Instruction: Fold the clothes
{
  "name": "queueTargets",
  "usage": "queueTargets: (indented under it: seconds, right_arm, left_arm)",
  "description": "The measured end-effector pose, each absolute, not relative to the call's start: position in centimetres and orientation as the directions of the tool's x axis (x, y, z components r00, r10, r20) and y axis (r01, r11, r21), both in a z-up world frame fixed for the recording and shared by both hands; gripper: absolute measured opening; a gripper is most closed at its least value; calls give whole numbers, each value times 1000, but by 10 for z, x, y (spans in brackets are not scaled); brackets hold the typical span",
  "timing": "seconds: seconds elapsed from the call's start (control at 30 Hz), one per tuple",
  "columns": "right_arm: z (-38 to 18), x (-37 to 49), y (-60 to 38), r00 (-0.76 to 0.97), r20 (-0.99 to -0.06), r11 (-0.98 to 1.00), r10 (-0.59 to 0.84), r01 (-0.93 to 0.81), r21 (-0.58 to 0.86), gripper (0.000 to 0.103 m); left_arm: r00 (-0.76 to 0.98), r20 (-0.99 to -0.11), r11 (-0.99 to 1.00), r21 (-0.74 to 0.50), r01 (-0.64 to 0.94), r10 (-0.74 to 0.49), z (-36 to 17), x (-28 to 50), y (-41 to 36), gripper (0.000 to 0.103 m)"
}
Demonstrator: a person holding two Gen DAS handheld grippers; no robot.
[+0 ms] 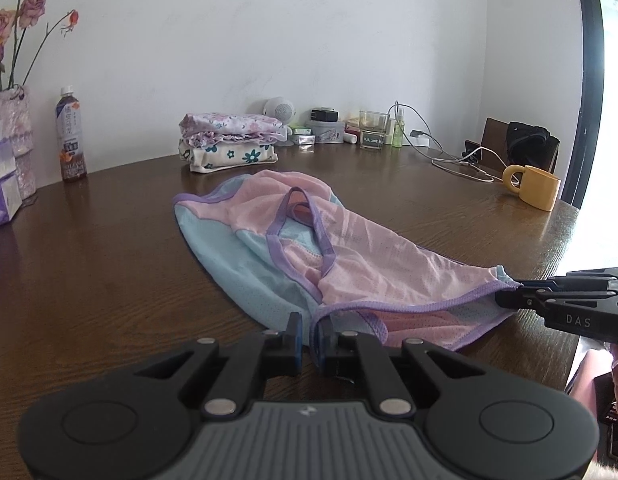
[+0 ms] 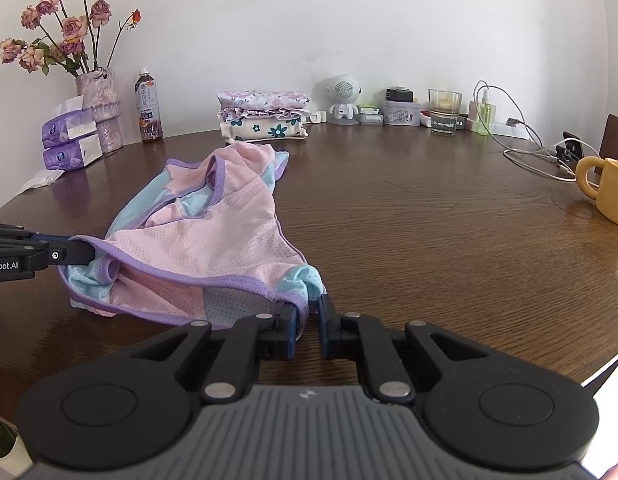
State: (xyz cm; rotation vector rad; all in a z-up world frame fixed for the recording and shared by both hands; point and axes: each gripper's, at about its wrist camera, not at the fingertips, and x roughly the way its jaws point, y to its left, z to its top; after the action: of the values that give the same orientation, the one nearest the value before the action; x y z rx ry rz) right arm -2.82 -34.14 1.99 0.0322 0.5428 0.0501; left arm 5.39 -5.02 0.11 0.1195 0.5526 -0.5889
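A small sleeveless top (image 1: 309, 248) of pink and pale-blue perforated mesh, edged with purple binding, lies spread on a dark brown wood-grain table (image 1: 89, 280), stretched between the two grippers. The left gripper (image 1: 312, 340) has its jaws closed to a narrow gap on the purple-bound hem at the garment's near edge, with fabric pinched between the blue pads. The right gripper (image 2: 308, 330) likewise clamps a blue corner of the hem between its nearly closed jaws; seen from the left wrist camera, its black fingers meet the cloth at the garment's right tip. Straight ahead of the jaws, beyond the top, a stack of folded floral clothes (image 2: 263, 114) sits by the white wall. Ahead and to the left stand a plastic bottle (image 2: 148, 106) holding dark drink, a textured vase (image 2: 99, 108) holding dried pink roses (image 2: 61, 28), and purple tissue packs (image 2: 71, 142). Ahead and to the right are a round white robot-shaped speaker (image 2: 343, 98), a clear drinking glass (image 2: 444, 112) with a little liquid at the bottom, a small green spray bottle (image 2: 485, 114), trailing white cables (image 2: 525, 152), and a chunky yellow mug (image 2: 607, 190) whose inside cannot be seen.
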Motion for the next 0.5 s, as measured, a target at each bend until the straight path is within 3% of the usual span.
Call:
queueTargets:
  seconds: [0.3, 0.5]
  right_arm:
    - [22, -27, -343, 855, -515, 998, 59, -34, 58, 10]
    - [44, -25, -345, 888, -456, 998, 59, -43, 44, 10]
  left_arm:
    - [695, -526, 835, -54, 548, -490, -1, 53, -49, 7]
    - [753, -452, 843, 5, 538, -478, 24, 53, -49, 5]
